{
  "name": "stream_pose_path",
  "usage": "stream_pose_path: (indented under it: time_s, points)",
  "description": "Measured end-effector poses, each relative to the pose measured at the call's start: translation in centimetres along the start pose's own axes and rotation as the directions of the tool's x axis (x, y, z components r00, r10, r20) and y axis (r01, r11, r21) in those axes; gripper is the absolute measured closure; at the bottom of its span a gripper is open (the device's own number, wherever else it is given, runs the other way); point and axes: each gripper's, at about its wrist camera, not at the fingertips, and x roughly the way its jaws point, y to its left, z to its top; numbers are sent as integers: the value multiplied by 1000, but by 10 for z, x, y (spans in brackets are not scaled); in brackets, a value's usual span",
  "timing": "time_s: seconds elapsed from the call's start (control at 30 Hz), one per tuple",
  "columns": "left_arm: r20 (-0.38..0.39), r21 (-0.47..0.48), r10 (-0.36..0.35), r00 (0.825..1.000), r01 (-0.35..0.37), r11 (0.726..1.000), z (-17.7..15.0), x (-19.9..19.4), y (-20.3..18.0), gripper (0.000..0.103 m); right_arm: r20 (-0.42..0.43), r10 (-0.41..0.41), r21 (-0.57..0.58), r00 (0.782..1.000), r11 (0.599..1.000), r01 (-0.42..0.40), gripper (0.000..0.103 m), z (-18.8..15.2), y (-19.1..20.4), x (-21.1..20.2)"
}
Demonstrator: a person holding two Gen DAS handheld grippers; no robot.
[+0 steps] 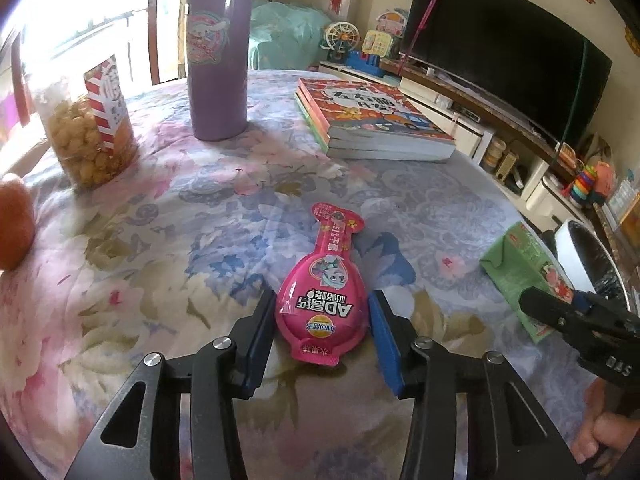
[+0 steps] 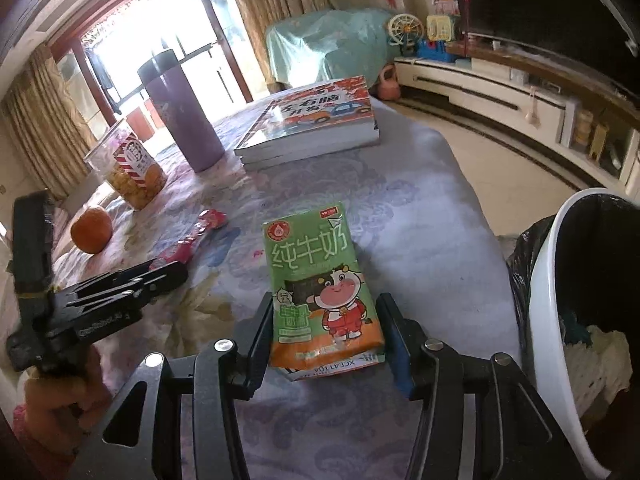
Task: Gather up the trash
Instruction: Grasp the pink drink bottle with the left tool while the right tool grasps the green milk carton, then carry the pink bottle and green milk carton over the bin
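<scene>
Pink snack wrapper [image 1: 322, 308] lies flat on the floral tablecloth [image 1: 180, 216], its round end between the left gripper [image 1: 322, 316] fingers; jaws apart, pads just beside its edges, no clamping visible, which looks like a line-up for a pinch. Green milk carton [image 2: 320, 292] lies flat near the table's right edge, straddled by the right gripper [image 2: 326, 334]; jaws apart about the carton's width, contact uncertain. White bin [image 2: 560, 320] with black liner stands just off that edge, probably the drop point for both.
</scene>
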Motion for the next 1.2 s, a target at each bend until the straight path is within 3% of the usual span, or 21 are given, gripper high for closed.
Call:
stream_pose_path:
  time_s: [0.23, 0.37, 0.73, 0.9, 1.2]
  points:
    - [-1, -28, -62, 998, 62, 998, -25, -30, 1, 59, 13, -31, -33, 999, 999, 32, 50, 1, 4, 0]
    - [4, -35, -96, 995, 96, 995, -40, -51, -3, 59, 2, -27, -50, 1000, 998, 27, 54, -3, 11, -2]
    - [17, 20, -137, 990, 137, 990, -71, -94, -27, 59, 54, 65, 60, 996, 996, -68, 54, -49, 11, -62]
    - [14, 37, -157, 987, 157, 987, -80, -105, -39, 59, 67, 60, 72, 996, 995, -65, 54, -63, 8, -81]
    - [8, 45, -138, 990, 138, 989, -88, -113, -44, 59, -24, 33, 29, 999, 999, -33, 51, -81, 10, -67]
